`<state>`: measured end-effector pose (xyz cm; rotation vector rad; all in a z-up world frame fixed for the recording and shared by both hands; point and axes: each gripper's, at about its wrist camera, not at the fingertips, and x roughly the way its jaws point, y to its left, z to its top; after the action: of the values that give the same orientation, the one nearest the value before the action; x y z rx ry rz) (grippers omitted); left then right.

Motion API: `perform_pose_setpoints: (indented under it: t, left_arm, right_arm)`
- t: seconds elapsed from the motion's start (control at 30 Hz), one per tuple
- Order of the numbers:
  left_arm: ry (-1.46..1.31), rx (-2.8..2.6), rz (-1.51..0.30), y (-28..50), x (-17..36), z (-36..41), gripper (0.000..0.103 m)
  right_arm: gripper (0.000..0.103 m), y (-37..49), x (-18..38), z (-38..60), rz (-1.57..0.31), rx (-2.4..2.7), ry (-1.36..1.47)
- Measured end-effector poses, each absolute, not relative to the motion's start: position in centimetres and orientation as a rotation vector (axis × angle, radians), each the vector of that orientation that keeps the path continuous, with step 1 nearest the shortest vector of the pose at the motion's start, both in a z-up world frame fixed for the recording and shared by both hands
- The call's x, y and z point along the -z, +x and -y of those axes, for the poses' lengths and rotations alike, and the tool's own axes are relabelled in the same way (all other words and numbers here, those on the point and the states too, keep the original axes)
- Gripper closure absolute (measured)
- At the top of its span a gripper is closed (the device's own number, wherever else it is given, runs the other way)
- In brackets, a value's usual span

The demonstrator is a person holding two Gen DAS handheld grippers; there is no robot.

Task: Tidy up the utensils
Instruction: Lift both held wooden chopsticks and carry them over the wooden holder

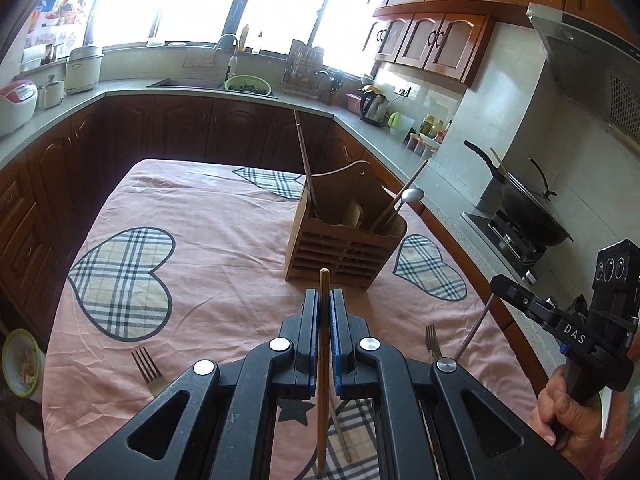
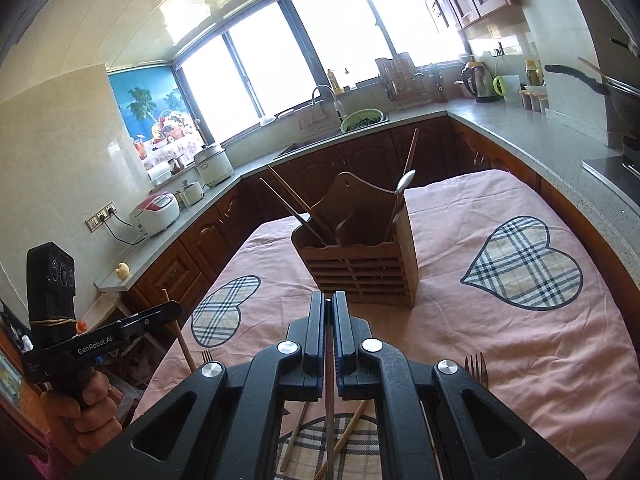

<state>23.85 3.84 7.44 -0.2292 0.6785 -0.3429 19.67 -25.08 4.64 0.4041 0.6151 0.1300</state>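
A wooden utensil holder [image 1: 345, 236] [image 2: 360, 256] stands on the pink tablecloth, with chopsticks and a metal spoon [image 1: 412, 195] [image 2: 405, 181] in it. My left gripper [image 1: 325, 300] is shut on a light wooden chopstick [image 1: 323, 360], held just in front of the holder. My right gripper [image 2: 329, 304] is shut on a dark chopstick [image 2: 329, 400], also just short of the holder. Loose chopsticks [image 2: 348, 436] lie on the cloth under the grippers. Forks lie at the left [image 1: 147, 368] and right [image 1: 432, 340] [image 2: 476, 366].
The table [image 1: 200, 208] has plaid heart patches and stands between kitchen counters. A wok on a stove [image 1: 524, 208] is to the right. A small bowl [image 1: 20, 360] sits off the table's left edge. The sink and appliances line the far counter.
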Motion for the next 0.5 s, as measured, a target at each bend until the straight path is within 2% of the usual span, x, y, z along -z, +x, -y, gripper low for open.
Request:
perform_pose_setpoints:
  t: [0.5]
  left_arm:
    - [-0.262, 0.331, -0.570, 22.6, -9.5, -5.5, 0.099]
  right_arm:
    - [0.099, 19.0, -7.6, 26.1, -0.521, -0.114, 0.388]
